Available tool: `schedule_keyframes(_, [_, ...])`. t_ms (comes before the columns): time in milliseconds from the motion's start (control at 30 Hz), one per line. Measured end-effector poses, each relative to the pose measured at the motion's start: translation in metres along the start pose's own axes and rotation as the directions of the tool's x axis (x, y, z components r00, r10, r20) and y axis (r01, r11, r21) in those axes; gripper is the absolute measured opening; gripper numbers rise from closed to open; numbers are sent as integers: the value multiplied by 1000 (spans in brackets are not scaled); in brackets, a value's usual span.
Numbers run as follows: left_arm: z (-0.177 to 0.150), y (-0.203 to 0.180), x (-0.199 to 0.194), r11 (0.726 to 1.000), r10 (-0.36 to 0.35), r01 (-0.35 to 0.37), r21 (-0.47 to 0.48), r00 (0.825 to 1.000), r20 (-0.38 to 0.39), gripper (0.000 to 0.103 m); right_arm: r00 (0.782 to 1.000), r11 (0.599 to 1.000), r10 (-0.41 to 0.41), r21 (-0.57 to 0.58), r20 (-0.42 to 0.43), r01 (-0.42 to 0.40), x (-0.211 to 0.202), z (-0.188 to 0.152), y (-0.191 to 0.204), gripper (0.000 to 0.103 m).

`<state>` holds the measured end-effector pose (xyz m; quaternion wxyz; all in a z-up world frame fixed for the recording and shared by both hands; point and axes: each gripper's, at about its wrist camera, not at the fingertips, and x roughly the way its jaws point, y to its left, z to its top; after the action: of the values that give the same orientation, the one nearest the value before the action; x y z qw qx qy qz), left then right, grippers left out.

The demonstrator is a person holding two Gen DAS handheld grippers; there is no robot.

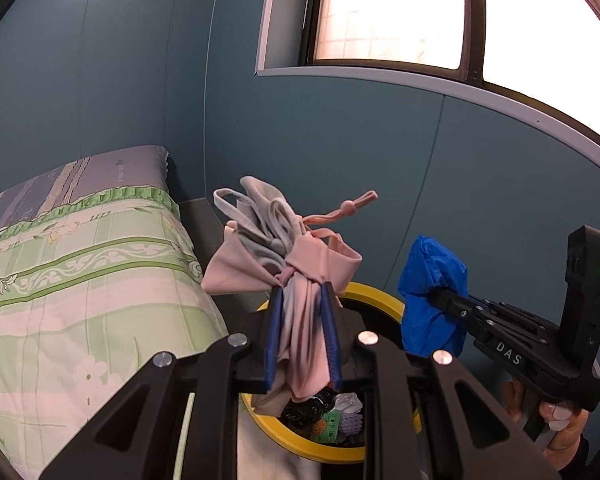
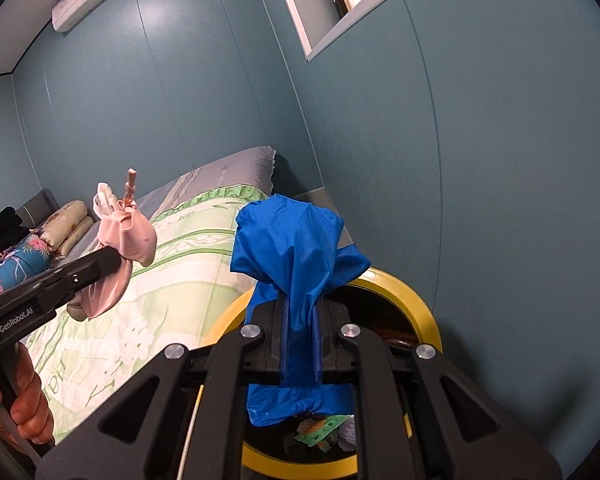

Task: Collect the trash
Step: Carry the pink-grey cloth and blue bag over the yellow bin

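Between the left fingers [image 1: 274,320] — pink masks [image 1: 300,268], over the bin [image 1: 380,300].

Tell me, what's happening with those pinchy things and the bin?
A person is tidying up trash beside a bed. The left hand-held gripper is shut on a bundle of pink and grey cloth, and the right hand-held gripper is shut on a crumpled blue bag. Both are held over a yellow-rimmed bin that already has wrappers inside. Nothing has been dropped yet.
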<state>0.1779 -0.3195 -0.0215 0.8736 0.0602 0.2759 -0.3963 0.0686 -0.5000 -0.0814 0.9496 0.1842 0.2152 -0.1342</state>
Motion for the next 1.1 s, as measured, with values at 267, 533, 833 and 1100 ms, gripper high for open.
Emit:
schedule_keyframes(267, [-6, 5, 28, 1000, 4, -5, -29, 999, -51, 18, 999, 1000, -29, 2, -42, 29, 23, 4, 1, 8])
schedule_keyframes(533, [-19, 12, 59, 997, 5, -13, -74, 993, -115, 18, 995, 997, -75, -29, -72, 73, 37, 0, 6, 8])
schedule_keyframes(833, [-32, 24, 89, 995, -1, -18, -100, 983, -186, 18, 991, 997, -77, -20, -114, 75, 54, 0, 6, 8])
schedule_keyframes(1100, [-42, 23, 105, 993, -34, 7, -116, 972, -233, 18, 985, 997, -72, -3, -159, 72, 75, 2, 3, 9])
